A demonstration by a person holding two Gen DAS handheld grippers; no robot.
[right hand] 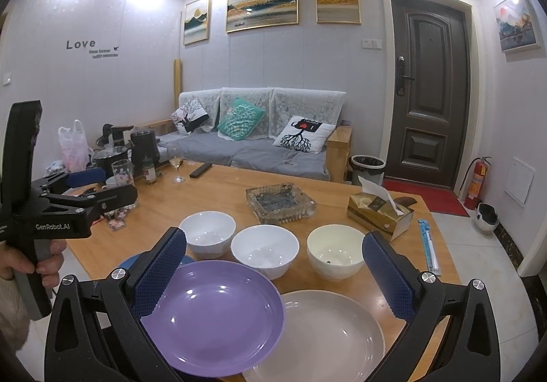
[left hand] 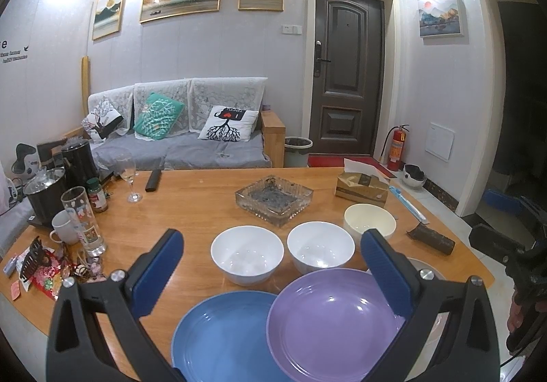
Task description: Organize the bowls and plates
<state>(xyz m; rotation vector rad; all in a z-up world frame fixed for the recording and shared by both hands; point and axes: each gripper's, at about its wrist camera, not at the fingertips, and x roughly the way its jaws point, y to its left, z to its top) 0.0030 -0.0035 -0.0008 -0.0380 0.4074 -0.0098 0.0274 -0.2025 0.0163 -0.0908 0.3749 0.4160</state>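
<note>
On the wooden table [left hand: 205,207] near its front edge lie a blue plate [left hand: 218,341], a purple plate [left hand: 331,320] overlapping it, and a pale grey plate [right hand: 328,337] partly under the purple one [right hand: 212,317]. Behind them stand two white bowls [left hand: 247,254] [left hand: 320,250] and a cream bowl [left hand: 369,221] in a row. My left gripper [left hand: 273,276] is open and empty above the blue and purple plates. My right gripper [right hand: 273,276] is open and empty above the purple and grey plates.
A glass ashtray [left hand: 273,199] sits behind the bowls, a tissue box [left hand: 362,185] at the right. Glasses, a mug, kettles and snack wrappers [left hand: 68,211] crowd the table's left side. A dark roll [left hand: 430,238] lies near the right edge.
</note>
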